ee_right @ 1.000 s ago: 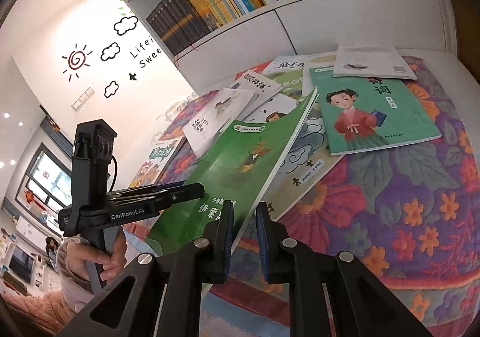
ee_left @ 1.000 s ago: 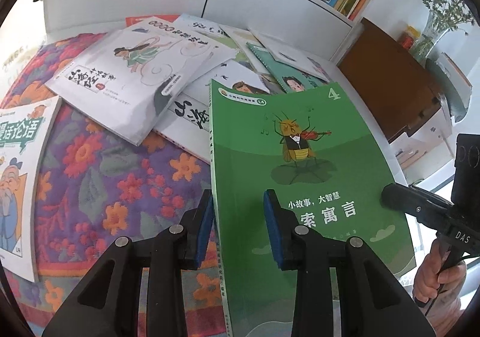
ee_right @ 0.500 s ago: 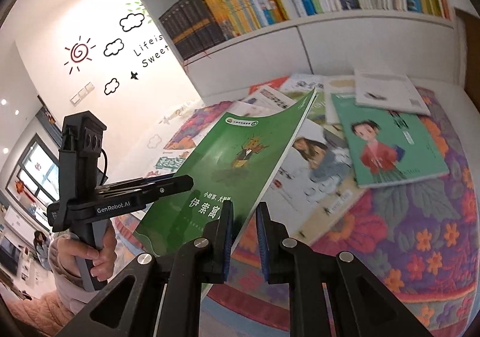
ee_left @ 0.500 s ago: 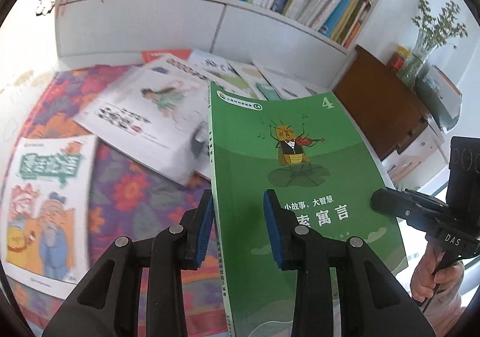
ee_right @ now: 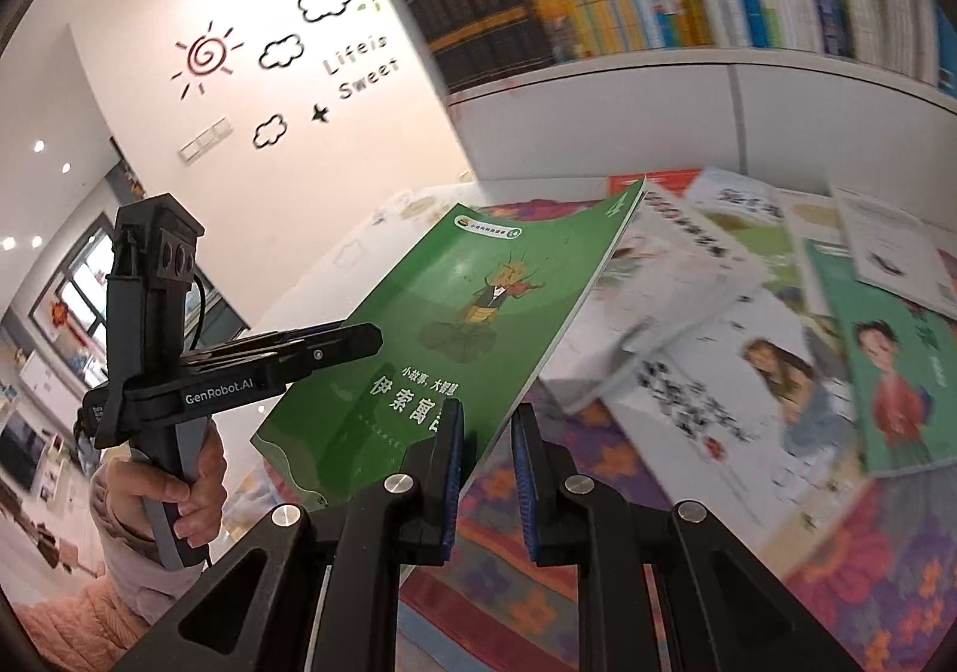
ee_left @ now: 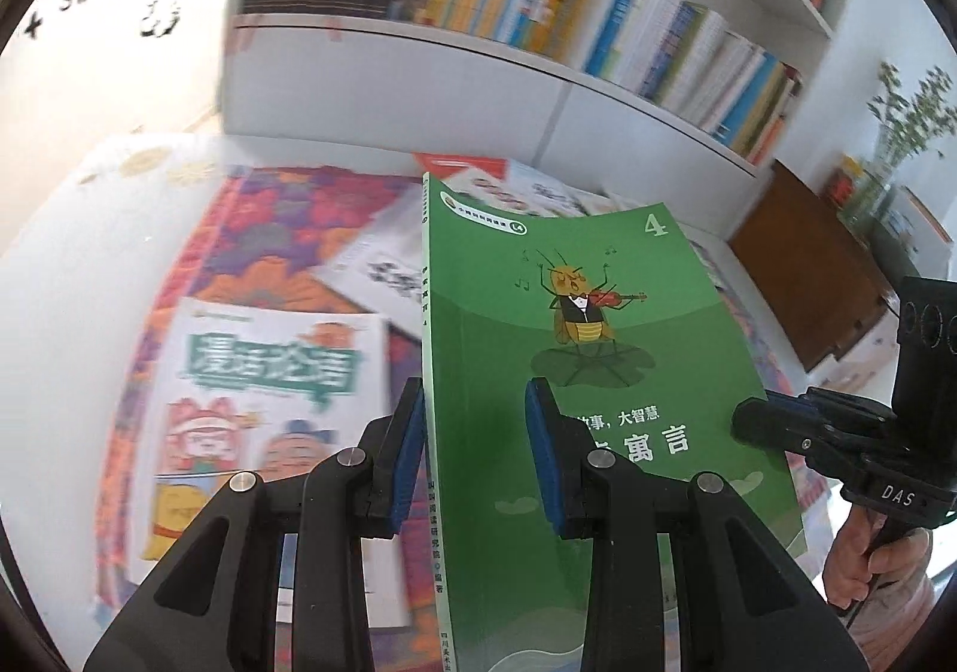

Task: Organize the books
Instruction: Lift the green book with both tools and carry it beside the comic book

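In the left wrist view, the left gripper clamps the spine edge of the green storybook, which stretches forward from its pads above the scattered books on the floral cloth, with the right gripper at the book's right edge. In the right wrist view, the right gripper pinches the green storybook's near right edge, while the left gripper grips its left side below the bookshelf.
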Available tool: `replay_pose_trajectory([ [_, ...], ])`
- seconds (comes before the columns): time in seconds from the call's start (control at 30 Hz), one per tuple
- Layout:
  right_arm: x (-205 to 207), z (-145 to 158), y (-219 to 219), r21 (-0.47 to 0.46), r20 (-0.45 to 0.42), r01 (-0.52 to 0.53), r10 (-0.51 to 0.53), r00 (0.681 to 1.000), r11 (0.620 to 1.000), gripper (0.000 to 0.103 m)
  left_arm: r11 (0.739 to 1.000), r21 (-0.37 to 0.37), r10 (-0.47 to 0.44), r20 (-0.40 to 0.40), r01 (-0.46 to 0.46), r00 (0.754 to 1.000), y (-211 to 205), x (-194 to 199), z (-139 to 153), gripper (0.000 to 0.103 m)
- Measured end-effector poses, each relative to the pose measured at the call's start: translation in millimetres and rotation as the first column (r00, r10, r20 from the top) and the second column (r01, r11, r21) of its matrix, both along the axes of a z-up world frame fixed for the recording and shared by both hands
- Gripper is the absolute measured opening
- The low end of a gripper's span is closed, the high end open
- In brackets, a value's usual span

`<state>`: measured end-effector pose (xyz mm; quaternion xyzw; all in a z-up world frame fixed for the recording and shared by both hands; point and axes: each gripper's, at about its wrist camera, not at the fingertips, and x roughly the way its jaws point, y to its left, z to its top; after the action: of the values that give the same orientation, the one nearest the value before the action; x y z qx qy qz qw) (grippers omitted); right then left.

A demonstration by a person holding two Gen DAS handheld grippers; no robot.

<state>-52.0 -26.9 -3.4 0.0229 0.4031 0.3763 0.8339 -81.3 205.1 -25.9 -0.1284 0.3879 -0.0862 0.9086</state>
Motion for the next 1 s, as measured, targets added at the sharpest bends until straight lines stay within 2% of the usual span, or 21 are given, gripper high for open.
replay_pose_trajectory([
  [0.13, 7.4, -9.3, 31.4, -0.004, -0.006, -0.037, 0.037, 0.999, 0.999, 0.015, 0.999, -0.032, 0.04, -0.009, -0.04, 0.999, 35.6, -1.2, -3.9, 0.03],
  [0.3, 15.4, -25.9, 62.6, -0.008, -0.035, -0.082, 0.081, 0.996, 0.997, 0.016, 0.996, -0.023, 0.08, -0.028, -0.081, 0.996, 63.0, -2.3, -11.7, 0.03],
  [0.5, 22.5, -48.4, 90.9, 0.001, -0.064, -0.11, 0.11, 0.992, 0.994, 0.016, 0.988, -0.072, 0.128, -0.079, -0.133, 0.989, 94.0, -1.0, -36.5, 0.03],
  [0.7, 30.5, -80.4, 110.2, 0.048, -0.157, -0.102, 0.109, 0.982, 0.994, 0.016, 0.979, -0.127, 0.138, -0.147, -0.158, 0.979, 121.4, 3.0, -62.1, 0.03],
  [1.0, 30.9, -96.0, 134.6, 0.029, -0.186, -0.122, 0.125, 0.975, 0.992, 0.016, 0.972, -0.113, 0.179, -0.203, -0.205, 0.963, 143.8, 4.5, -88.3, 0.03],
])
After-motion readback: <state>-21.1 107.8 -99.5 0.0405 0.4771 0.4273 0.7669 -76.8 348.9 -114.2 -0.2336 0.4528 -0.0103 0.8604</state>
